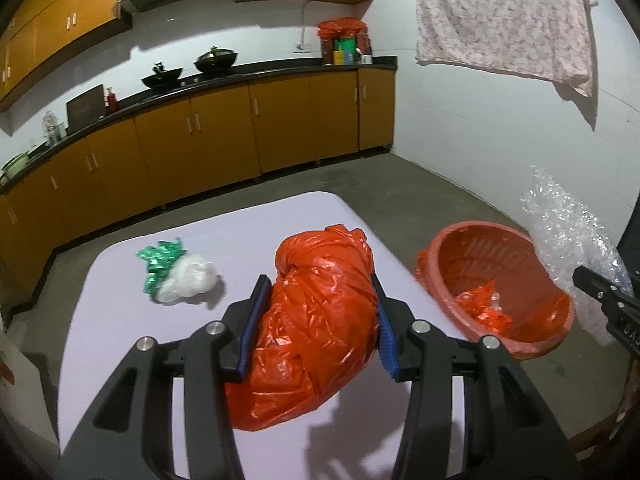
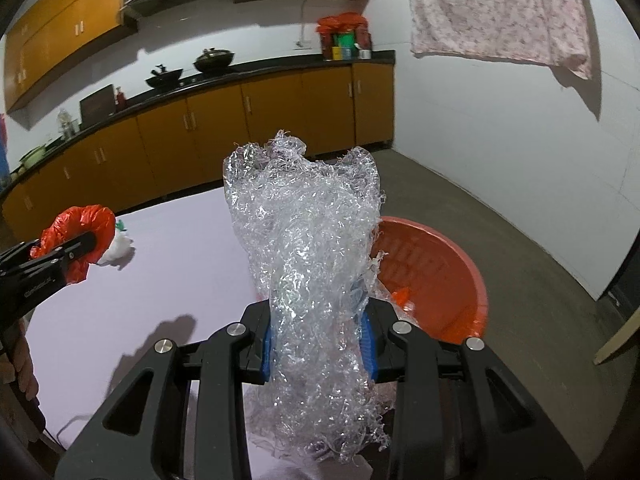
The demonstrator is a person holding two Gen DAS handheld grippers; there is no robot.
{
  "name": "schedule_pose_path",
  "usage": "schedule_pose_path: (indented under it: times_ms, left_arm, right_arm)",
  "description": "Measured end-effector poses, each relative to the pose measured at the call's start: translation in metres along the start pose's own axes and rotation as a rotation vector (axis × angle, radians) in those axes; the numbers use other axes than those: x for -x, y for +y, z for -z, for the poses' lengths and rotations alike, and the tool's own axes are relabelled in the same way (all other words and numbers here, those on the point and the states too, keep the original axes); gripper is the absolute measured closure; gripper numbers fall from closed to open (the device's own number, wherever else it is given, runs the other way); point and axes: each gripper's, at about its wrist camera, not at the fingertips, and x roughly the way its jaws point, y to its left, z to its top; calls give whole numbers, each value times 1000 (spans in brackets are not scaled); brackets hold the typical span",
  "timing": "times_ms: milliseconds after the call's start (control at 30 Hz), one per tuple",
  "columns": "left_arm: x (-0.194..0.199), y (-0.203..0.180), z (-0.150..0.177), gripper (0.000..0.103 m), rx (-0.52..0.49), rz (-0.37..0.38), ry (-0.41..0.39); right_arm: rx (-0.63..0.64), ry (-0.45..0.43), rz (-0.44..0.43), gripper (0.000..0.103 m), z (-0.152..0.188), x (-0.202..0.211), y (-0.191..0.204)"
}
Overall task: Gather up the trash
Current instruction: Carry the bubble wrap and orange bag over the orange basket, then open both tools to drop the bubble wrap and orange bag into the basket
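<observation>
Left gripper [image 1: 318,314], frame centre: 2 blue pads clamp orange bag [image 1: 316,320] above table [image 1: 120,320]. Right gripper [image 2: 318,344] pinches clear plastic wad [image 2: 308,248]; orange basket [image 2: 456,272] right, beyond table edge.

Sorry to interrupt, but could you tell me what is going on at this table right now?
A person is clearing trash with a handheld tool in each hand. The left tool grips a crumpled orange plastic bag above the table; the right tool grips a wad of clear plastic wrap. The orange bin beside the table already holds some scraps. A green and white wrapper bundle is left on the table.
</observation>
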Motion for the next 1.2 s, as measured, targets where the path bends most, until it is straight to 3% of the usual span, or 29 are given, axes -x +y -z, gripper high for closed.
schedule_pose_path:
  times_ms: [733, 1200]
  left_arm:
    - [-41, -76, -1, 56, -50, 162, 46]
    - [-83, -120, -9, 56, -85, 333, 63]
  right_arm:
    - [-98, 19, 88, 69, 3, -17, -37]
    - [-182, 24, 120, 70, -3, -39, -60]
